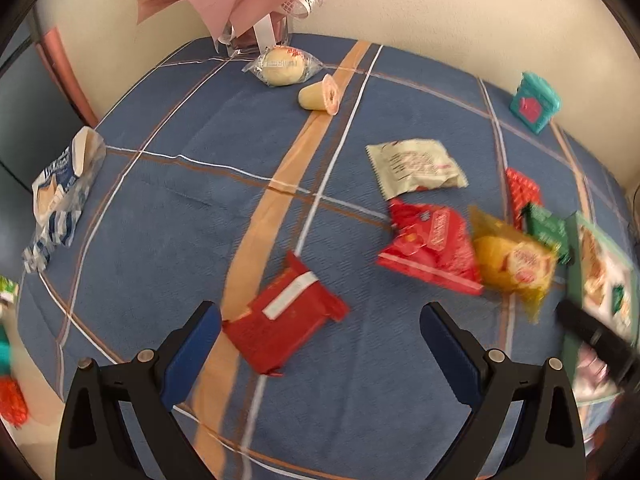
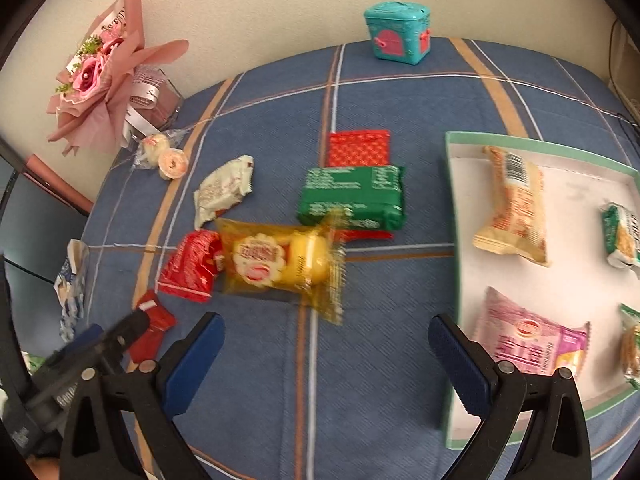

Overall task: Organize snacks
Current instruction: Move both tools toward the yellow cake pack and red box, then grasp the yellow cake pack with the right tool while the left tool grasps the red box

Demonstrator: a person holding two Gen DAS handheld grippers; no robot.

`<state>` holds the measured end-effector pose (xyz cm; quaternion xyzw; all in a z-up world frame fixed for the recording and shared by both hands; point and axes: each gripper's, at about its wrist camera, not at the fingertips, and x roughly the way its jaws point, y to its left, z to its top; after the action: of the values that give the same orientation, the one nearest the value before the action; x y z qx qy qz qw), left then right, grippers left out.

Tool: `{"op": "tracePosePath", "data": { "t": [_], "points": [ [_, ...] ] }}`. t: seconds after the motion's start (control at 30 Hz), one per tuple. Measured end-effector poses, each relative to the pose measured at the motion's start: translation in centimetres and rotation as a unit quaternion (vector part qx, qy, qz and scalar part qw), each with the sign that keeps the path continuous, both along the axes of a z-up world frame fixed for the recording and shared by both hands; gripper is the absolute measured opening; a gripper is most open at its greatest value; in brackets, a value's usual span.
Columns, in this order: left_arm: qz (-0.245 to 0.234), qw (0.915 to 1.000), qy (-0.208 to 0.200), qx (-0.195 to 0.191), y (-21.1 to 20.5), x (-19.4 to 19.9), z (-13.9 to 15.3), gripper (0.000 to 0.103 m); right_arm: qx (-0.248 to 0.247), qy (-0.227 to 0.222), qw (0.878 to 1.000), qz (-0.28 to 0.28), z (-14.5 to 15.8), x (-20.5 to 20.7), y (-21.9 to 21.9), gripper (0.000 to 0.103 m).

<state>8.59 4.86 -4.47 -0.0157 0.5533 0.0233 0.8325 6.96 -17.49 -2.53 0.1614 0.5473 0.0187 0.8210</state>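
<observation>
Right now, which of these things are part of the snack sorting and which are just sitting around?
Job:
tray with packets already in it
yellow packet
green packet
white packet
red flat packet
left tool and right tool, both open

Lying about:
pink bouquet
teal toy chest

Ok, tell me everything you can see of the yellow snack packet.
The yellow snack packet is a glossy, clear-yellow plastic wrapper with crimped ends, a round yellow cake inside and a red-and-white flower-shaped label. It lies flat on the blue checked tablecloth, overlapping the red packet at its left and the green packet behind. Neither tongs touch it.
</observation>
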Motion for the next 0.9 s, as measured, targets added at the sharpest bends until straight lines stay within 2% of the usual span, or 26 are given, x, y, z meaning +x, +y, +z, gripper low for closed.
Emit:
{"op": "tracePosePath", "data": {
  "t": [0.27,0.47,0.53,0.73,0.77,0.9],
  "points": [
    [-0.018,0.9997,0.017,0.002,2.4,0.2,-2.6,0.099,0.006,0.004,1.0,-0.003,-0.9,2.7,1.3,0.103],
    [-0.027,0.999,0.035,-0.005,2.6,1.1,-4.3,0.084,0.005,0.018,1.0,0.003,-2.2,4.2,2.3,0.1],
    [-0.026,0.9988,0.039,-0.01,2.8,1.4,-4.8,0.083,0.006,0.022,1.0,0.006,-2.7,4.7,2.7,0.099],
    [-0.021,0.999,0.034,-0.022,3.3,1.8,-5.6,0.081,0.001,0.033,0.999,0.006,-3.5,5.3,3.2,0.089],
    [-0.02,0.999,0.033,-0.022,3.3,1.9,-5.6,0.081,0.003,0.033,0.999,0.005,-3.6,5.3,3.3,0.084],
    [-0.015,0.9992,0.031,-0.022,3.7,1.8,-5.6,0.069,0.008,0.029,1.0,0.001,-3.3,5.2,3.2,0.073]
  ]
}}
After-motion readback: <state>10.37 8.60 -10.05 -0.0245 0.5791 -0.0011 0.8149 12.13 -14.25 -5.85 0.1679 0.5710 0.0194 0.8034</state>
